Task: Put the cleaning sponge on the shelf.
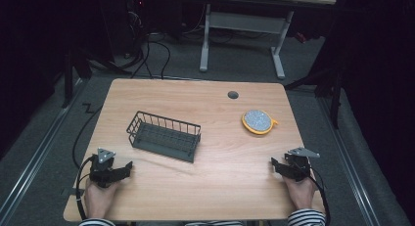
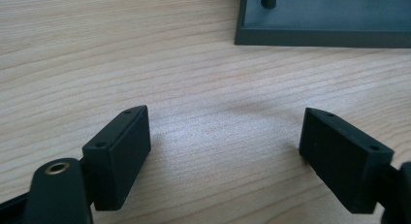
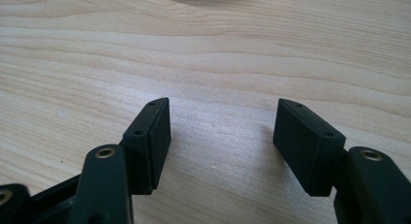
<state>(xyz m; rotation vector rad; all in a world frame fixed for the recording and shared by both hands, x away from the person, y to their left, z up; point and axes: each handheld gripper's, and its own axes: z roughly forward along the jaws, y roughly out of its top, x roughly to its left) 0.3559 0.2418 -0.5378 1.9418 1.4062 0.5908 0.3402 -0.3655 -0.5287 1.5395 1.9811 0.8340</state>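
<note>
Nearest the camera are the two hands at the near edge of the bench, each parked with a gripper resting low over the wood. The left gripper has its jaws spread with nothing between them, just bare bench showing in the left gripper view, plus a corner of the basket up ahead. The right gripper is the same deal: jaws apart, holding nothing, wood grain between them in its own view.

So my read is that this is the very start, nothing grabbed yet. The wire basket sits mid-bench, a bit left of centre, near the left gripper but not touching it. The orange-rimmed disc lies flat further out on the right side, well apart from the basket and clearly beyond the right gripper.

Best guess is the disc ends up in the basket. If so, the right gripper has to reach forward, come down over the rim and pinch it, which looks fiddly since it's lying flat. The left one could steady the basket.
</note>
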